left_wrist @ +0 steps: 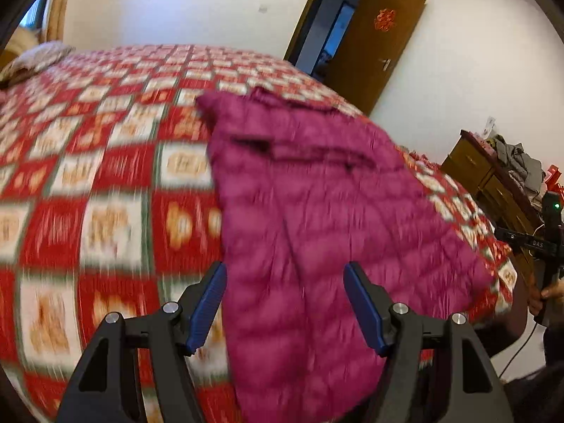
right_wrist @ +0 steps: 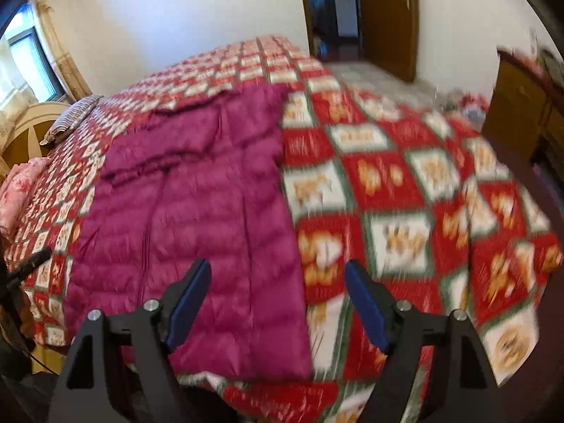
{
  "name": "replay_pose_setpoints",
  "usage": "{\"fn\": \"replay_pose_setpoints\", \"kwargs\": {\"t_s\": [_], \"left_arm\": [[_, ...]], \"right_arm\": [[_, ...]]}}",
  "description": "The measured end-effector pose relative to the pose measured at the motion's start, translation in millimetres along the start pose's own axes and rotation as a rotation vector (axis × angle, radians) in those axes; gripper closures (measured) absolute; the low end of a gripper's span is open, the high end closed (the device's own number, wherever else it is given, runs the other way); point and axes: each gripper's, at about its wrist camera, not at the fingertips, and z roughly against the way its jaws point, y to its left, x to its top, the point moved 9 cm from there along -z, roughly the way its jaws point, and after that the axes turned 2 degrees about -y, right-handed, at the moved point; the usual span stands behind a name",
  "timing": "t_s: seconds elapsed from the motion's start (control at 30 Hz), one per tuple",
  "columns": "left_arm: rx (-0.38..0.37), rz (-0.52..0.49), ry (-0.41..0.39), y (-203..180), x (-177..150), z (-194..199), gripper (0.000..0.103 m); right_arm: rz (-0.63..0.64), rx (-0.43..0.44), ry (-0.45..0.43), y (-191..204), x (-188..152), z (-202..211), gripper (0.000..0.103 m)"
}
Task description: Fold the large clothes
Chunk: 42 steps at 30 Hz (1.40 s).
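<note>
Magenta quilted down jacket lies narrowed lengthwise, apparently sleeves-in, on red-and-white checked bedspread. Left claw and right claw are spread, empty. Hem-to-collar fold is judged next.

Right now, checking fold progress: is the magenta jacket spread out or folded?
Partly folded: the magenta jacket lies as a narrow strip on the checkered quilt, its sleeves tucked across the top.
</note>
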Motion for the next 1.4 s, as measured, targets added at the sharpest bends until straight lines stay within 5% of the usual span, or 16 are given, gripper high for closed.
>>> {"fn": "replay_pose_setpoints", "kwargs": {"t_s": [0.3, 0.47, 0.63, 0.8, 0.83, 0.9, 0.93, 0.97, 1.1, 1.4], "left_arm": [[-0.049, 0.148, 0.068, 13.5, -61.9, 3.1, 0.034], [-0.054, 0.147, 0.147, 11.0, -83.8, -11.4, 0.034], [-0.091, 0.107, 0.145, 3.5, -89.6, -11.2, 0.034], [-0.109, 0.081, 0.148, -2.6, -91.6, -13.3, 0.035], [-0.112, 0.082, 0.142, -3.1, -90.7, -12.6, 0.039], [-0.136, 0.098, 0.148, -5.0, -90.0, -13.2, 0.069], [-0.157, 0.118, 0.158, -4.7, -91.9, -14.9, 0.077], [-0.166, 0.136, 0.169, -4.1, -93.8, -17.1, 0.083], [-0.213, 0.202, 0.15, -3.3, -94.1, -15.2, 0.095], [-0.381, 0.186, -0.057, -28.4, -47.3, 41.3, 0.098]], "right_arm": [[0.098, -0.041, 0.101, 11.7, -61.2, -33.5, 0.03], [0.175, -0.076, 0.094, 18.6, -71.8, -39.9, 0.03], [0.224, -0.031, 0.1, 31.4, -80.4, -37.5, 0.041], [0.136, 0.05, 0.125, 32.9, -85.6, -52.1, 0.049], [0.131, 0.057, 0.133, 34.2, -86.2, -56.2, 0.049], [0.124, 0.06, 0.155, 36.2, -89.2, -62.4, 0.055], [0.131, 0.049, 0.162, 35.9, -91.4, -65.2, 0.077], [0.141, 0.034, 0.168, 34.6, -92.7, -67.3, 0.085], [0.074, 0.091, 0.143, 29.0, -92.1, -59.8, 0.089], [0.022, 0.296, -0.062, 56.3, -61.1, 7.9, 0.091]]}}
